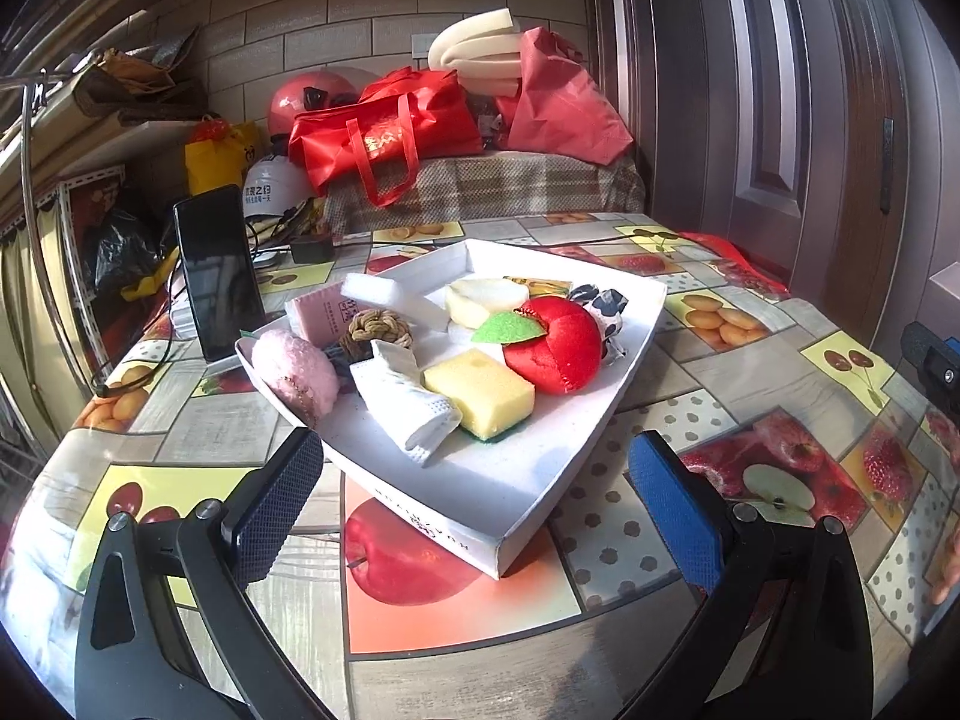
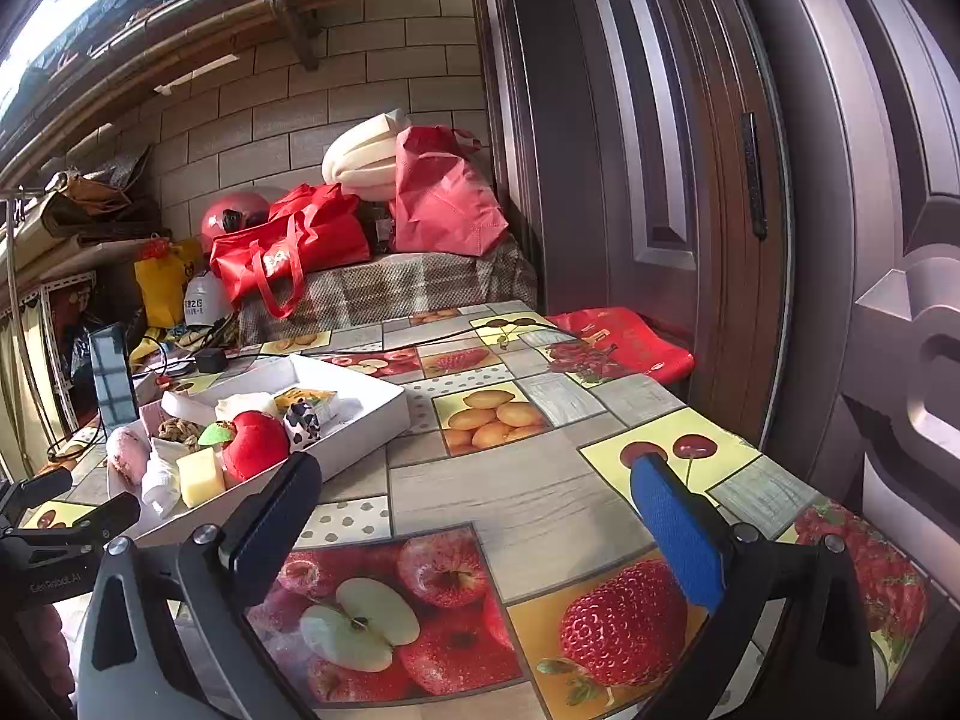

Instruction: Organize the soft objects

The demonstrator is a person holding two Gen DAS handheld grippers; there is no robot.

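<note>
A white tray (image 1: 624,360) on the fruit-print table holds several soft objects: a red plush apple (image 1: 558,348), a yellow sponge (image 1: 480,390), a white sock (image 1: 408,408), a pink fluffy pouch (image 1: 294,375), a rope knot (image 1: 375,330), a white foam block (image 1: 390,297) and a cow-print piece (image 1: 606,306). My left gripper (image 1: 474,480) is open and empty, just in front of the tray's near corner. My right gripper (image 2: 480,498) is open and empty over bare table, right of the tray (image 2: 372,420). The left gripper's body (image 2: 54,528) shows in the right wrist view.
A black phone (image 1: 216,270) stands upright left of the tray, with cables behind it. Red bags (image 1: 384,126), foam pads and helmets lie on a plaid-covered surface behind the table. A dark door (image 2: 690,180) is at the right, with a red bag (image 2: 624,342) at the table edge.
</note>
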